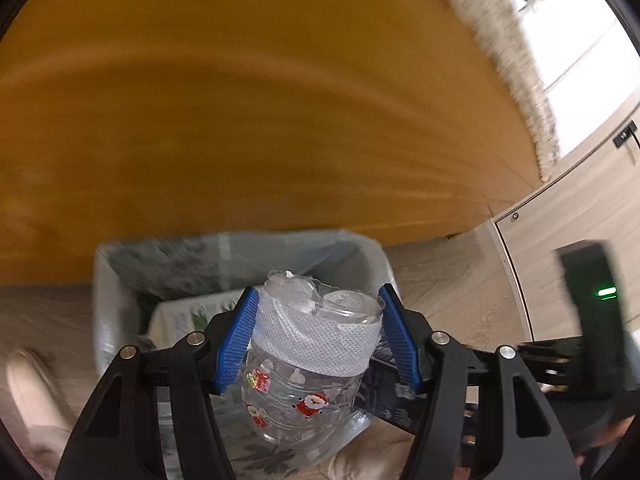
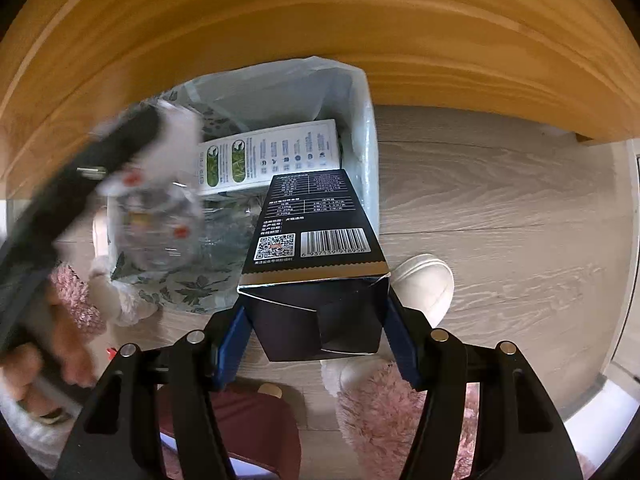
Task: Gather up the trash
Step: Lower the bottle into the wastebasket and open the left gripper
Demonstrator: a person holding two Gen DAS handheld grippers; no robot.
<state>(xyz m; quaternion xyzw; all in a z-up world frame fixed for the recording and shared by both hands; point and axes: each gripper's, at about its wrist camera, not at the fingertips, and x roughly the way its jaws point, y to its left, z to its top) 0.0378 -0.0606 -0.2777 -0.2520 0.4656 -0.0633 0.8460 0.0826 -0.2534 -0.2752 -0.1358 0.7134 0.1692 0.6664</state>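
I am at the dropping step: both pieces of trash are already picked up and hang over the bin (image 2: 366, 128), a container lined with a pale plastic bag that stands on the wood-look floor, just beside the edge of the wooden table (image 2: 320, 12).

My left tongs (image 1: 318, 332) grip a clear plastic bottle (image 1: 304, 364) between the blue pads. It carries Santa stickers on its body and a band of white mesh cloth round its upper part. The jaws stand about midway apart and press on either side of that band. In the left wrist view the bottle sits right above the bin's opening; in the right wrist view it shows as a blur at the bin's left rim, so I judge this hand to be on the move.

My right tongs (image 2: 316, 340) point down and are closed on the flap end of a dark carton (image 2: 316, 240) printed with a barcode and a QR code. The jaws are at a similar width, and the carton's far end reaches over the bin's near right corner.

Inside the bin lies a white printed box (image 2: 268, 156), above leaf-patterned material that I cannot identify.

Next, I think, each piece needs to be fully over the opening before I let go. The carton is the riskier one: it is long and tilted, and hanging at the corner it could catch the rim and tip out onto the floor.
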